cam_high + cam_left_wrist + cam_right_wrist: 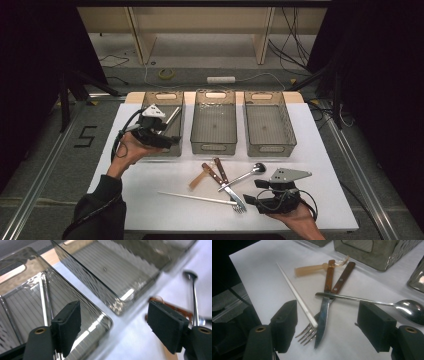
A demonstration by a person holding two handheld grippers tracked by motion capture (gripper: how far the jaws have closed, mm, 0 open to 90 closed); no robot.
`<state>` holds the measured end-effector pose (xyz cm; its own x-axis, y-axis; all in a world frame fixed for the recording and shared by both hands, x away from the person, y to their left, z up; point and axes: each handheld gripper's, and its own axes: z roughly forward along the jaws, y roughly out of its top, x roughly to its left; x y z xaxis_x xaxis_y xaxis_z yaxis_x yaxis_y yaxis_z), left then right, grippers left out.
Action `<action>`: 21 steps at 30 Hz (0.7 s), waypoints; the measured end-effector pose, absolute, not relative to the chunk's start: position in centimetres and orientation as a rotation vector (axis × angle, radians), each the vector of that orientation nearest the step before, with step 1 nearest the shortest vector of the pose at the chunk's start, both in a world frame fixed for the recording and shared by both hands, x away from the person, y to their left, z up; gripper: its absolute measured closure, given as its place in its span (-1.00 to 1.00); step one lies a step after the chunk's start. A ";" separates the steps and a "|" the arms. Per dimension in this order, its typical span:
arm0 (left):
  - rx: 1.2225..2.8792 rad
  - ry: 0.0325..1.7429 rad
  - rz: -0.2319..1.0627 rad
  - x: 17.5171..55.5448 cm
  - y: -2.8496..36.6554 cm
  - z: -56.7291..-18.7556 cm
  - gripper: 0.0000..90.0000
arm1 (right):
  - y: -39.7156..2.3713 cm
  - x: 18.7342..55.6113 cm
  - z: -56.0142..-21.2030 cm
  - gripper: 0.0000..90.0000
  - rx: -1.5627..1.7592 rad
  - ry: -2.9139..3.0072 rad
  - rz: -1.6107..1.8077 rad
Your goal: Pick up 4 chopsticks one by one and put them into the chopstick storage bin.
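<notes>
My left gripper (170, 140) hovers over the front right corner of the left bin (150, 100), and its jaws stand open with nothing between them (117, 322). A thin metal utensil (43, 297) lies inside that bin. Near the table's front right, my right gripper (251, 198) is open and empty (329, 323), pointing at a pile of cutlery. The pile holds a wood-handled knife (323, 317), a wood-handled fork (308, 333), a metal spoon (412, 307), a white chopstick (294, 292) and an amber plastic spoon (312, 268).
Three clear ribbed bins stand in a row at the back of the white table (320, 150); the middle bin (214, 125) and the right bin (270, 125) look empty. Dark floor and metal rails surround the table.
</notes>
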<state>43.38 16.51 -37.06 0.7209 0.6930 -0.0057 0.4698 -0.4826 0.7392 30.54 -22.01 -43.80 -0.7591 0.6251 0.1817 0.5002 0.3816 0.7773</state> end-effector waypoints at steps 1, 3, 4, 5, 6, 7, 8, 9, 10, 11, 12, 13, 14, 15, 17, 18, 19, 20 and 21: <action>2.172 0.860 0.369 42.9 16.3 -37.0 -0.42 | -22.0 30.5 -43.8 -0.26 1.022 2.491 1.325; 2.197 0.815 0.352 41.9 15.6 -37.0 -0.42 | -22.0 30.5 -43.8 -0.26 1.018 2.491 1.323; 2.224 0.786 0.351 41.5 15.2 -37.0 -0.43 | -22.0 30.5 -43.8 -0.26 1.019 2.491 1.322; 2.237 0.766 0.354 41.1 14.9 -37.1 -0.44 | -22.0 30.5 -43.8 -0.25 1.018 2.491 1.322; 2.251 0.741 0.359 40.8 14.7 -37.1 -0.44 | -22.0 30.5 -43.8 -0.26 1.018 2.491 1.322; 2.262 0.718 0.350 40.6 14.4 -37.2 -0.45 | -22.0 30.5 -43.8 -0.26 1.019 2.491 1.321; 2.274 0.706 0.333 40.3 14.2 -37.4 -0.45 | -22.0 30.5 -43.8 -0.26 1.021 2.491 1.321; 2.290 0.689 0.328 40.0 13.9 -37.6 -0.46 | -22.0 30.5 -43.8 -0.26 1.023 2.491 1.321; 2.309 0.677 0.319 39.7 13.6 -37.8 -0.46 | -22.1 30.5 -43.8 -0.26 1.022 2.490 1.320; 2.333 0.656 0.312 39.4 13.3 -38.1 -0.47 | -22.1 30.5 -43.8 -0.26 1.022 2.490 1.320; 2.357 0.636 0.302 39.1 13.0 -38.4 -0.47 | -22.1 30.5 -43.8 -0.26 1.022 2.490 1.320; 2.380 0.618 0.297 38.8 12.7 -38.7 -0.47 | -22.1 30.5 -43.8 -0.25 1.021 2.491 1.319; 2.402 0.599 0.290 38.6 12.5 -38.9 -0.47 | -22.1 30.5 -43.8 -0.26 1.022 2.491 1.319; 2.422 0.586 0.282 38.4 12.2 -39.2 -0.47 | -22.1 30.5 -43.8 -0.25 1.018 2.490 1.319; 2.461 0.556 0.272 37.9 11.6 -39.7 -0.47 | -22.0 30.5 -43.8 -0.26 1.017 2.491 1.315; 2.482 0.536 0.267 37.7 11.3 -40.0 -0.47 | -22.0 30.5 -43.9 -0.25 1.015 2.491 1.315; 2.501 0.519 0.262 37.5 11.0 -40.3 -0.46 | -22.0 30.5 -43.8 -0.26 1.017 2.492 1.316; 2.515 0.504 0.256 37.4 10.8 -40.4 -0.45 | -22.0 30.5 -43.8 -0.26 1.016 2.491 1.317; 2.526 0.488 0.244 37.2 10.6 -40.7 -0.43 | -22.0 30.5 -43.8 -0.26 1.016 2.490 1.318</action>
<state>37.25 10.56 -40.71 0.9175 0.3914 0.0708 0.2915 -0.7827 0.5499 30.49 -22.04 -43.83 -0.7604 0.6252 0.1756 0.4967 0.3857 0.7775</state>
